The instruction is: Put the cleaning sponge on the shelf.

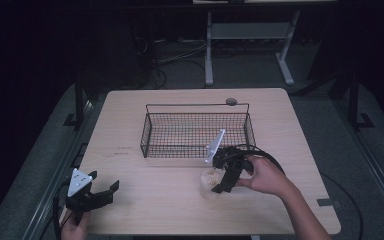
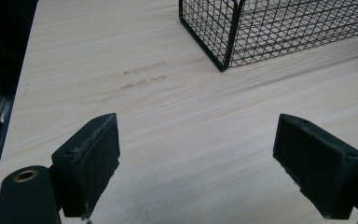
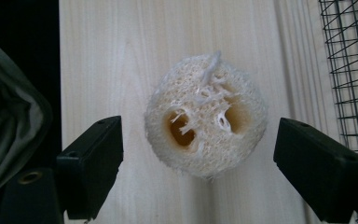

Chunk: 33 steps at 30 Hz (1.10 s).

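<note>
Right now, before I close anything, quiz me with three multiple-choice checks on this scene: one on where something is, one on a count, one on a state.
1. Where is the loofah sponge?
A. inside the wire basket
B. on the table between the right gripper's fingers
C. under the left gripper

2. How many large holes show in the sponge's face?
A. two
B. five
C. none

3. What is the state of the left gripper?
A. shut on the sponge
B. shut on nothing
C. open over bare table

Answers: 1 B, the right gripper straddles it beside the wire basket. 2 A, two openings show. 3 C, its fingers stand apart.
</note>
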Each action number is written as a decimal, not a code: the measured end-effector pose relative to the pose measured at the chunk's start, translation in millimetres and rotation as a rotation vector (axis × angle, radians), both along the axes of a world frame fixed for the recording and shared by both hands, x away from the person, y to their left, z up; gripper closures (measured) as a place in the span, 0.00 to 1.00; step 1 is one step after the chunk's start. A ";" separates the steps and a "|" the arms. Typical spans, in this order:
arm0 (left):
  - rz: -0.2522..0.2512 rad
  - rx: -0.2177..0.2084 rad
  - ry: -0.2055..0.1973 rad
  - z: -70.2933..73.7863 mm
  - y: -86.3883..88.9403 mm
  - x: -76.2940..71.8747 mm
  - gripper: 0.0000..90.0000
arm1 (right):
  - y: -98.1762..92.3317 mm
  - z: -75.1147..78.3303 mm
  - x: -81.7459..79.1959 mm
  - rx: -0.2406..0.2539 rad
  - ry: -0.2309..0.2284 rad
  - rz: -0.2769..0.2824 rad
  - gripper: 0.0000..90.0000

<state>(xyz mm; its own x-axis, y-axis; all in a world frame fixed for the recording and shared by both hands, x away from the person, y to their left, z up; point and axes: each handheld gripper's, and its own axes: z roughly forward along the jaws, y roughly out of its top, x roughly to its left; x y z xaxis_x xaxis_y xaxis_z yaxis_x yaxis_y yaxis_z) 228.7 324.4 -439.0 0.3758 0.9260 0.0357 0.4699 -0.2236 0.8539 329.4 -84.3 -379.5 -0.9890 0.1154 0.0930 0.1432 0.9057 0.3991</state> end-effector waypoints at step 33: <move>0.007 -0.004 -0.012 0.9 1.8 -1.1 0.15 | 8.5 14.4 11.7 -0.024 0.027 0.030 0.31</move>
